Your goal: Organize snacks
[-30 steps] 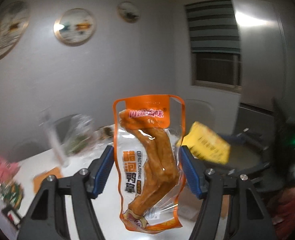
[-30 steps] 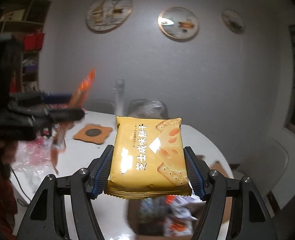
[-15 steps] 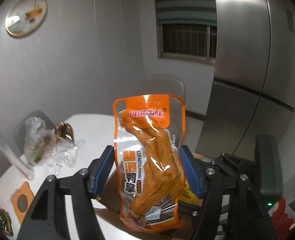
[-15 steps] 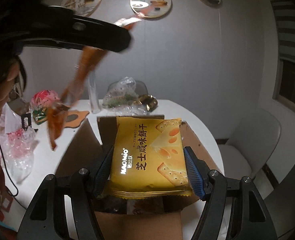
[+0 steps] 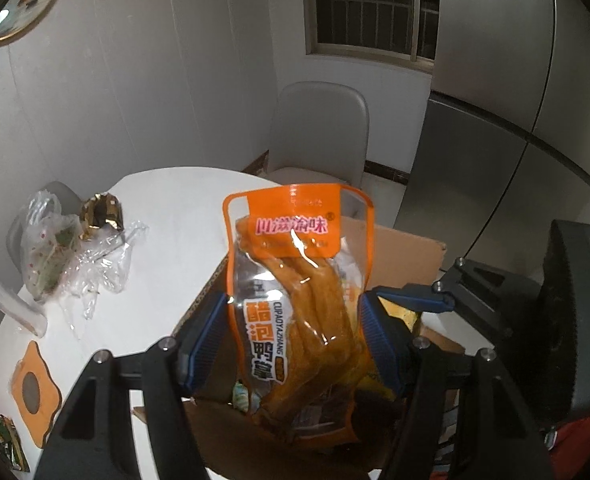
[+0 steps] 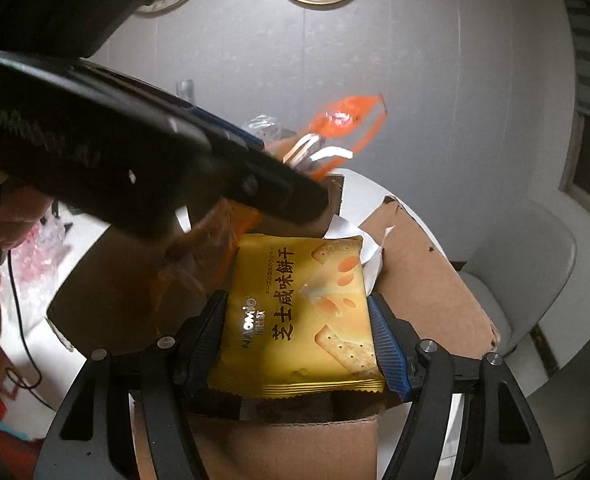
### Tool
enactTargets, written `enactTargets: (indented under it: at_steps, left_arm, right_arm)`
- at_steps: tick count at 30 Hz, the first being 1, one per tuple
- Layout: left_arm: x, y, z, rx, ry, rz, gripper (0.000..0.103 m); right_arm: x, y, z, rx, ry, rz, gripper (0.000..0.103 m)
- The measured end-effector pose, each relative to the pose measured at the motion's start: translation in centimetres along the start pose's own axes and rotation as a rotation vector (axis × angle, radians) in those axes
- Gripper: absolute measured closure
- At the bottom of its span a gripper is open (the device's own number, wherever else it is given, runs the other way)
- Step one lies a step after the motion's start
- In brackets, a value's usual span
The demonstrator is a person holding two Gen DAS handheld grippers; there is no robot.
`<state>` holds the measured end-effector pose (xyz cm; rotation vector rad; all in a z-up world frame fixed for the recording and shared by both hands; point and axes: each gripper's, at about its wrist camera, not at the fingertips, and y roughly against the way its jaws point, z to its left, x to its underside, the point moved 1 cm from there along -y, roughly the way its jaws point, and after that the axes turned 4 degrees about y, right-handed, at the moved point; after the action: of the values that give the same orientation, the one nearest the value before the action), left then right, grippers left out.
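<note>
left gripper (image 5: 295,332) clamps orange duck-feet pouch (image 5: 299,300); right gripper (image 6: 297,344) grips yellow cracker pack (image 6: 299,320) — both over cardboard box (image 6: 427,280)

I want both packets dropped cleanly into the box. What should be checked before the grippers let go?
1. Left gripper clamped on orange duck-feet pouch: ok.
2. Right gripper clamped on yellow cheese cracker pack: ok.
3. Cardboard box flaps open: ok.
4. Both packets over the box opening: ok.
5. The two grippers clear of each other: cannot tell, they are close.
6. Free room inside the box: cannot tell.
</note>
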<state>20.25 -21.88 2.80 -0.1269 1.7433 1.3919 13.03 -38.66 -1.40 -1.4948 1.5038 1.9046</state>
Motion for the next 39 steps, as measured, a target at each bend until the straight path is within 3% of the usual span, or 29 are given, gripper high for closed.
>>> enactTargets:
  at_steps: [13,17,24,34,36,39]
  left_arm:
    - [1.2,-0.1,2.1,-0.030,0.039,-0.003,0.035]
    - [1.3,0.4,2.3,-0.056,0.025,-0.040,0.017]
    - [1.8,1.9,2.6,-0.059,0.030,-0.074,0.016]
    - [2.5,7.8,2.5,-0.070,0.083,-0.203,0.008]
    - [2.9,9.3,2.3,-0.079,0.088,-0.234,0.001]
    - [3.6,11.5,2.0,-0.102,0.098,-0.285,0.001]
  right_arm:
    - [0.1,-2.3,2.6,0.052,0.198,-0.018,0.033]
    - [0.5,-2.6,3.4,0.052,0.245,0.004,0.023]
    - [0.7,-0.9,4.2,0.063,0.295,-0.005,0.014]
    - [0.0,2.7,2.6,0.066,0.256,-0.057,0.013]
    - [-0.2,3.3,2.7,0.058,0.231,-0.082,0.005]
    - [-1.7,5.2,2.3,0.031,0.200,-0.123,0.002]
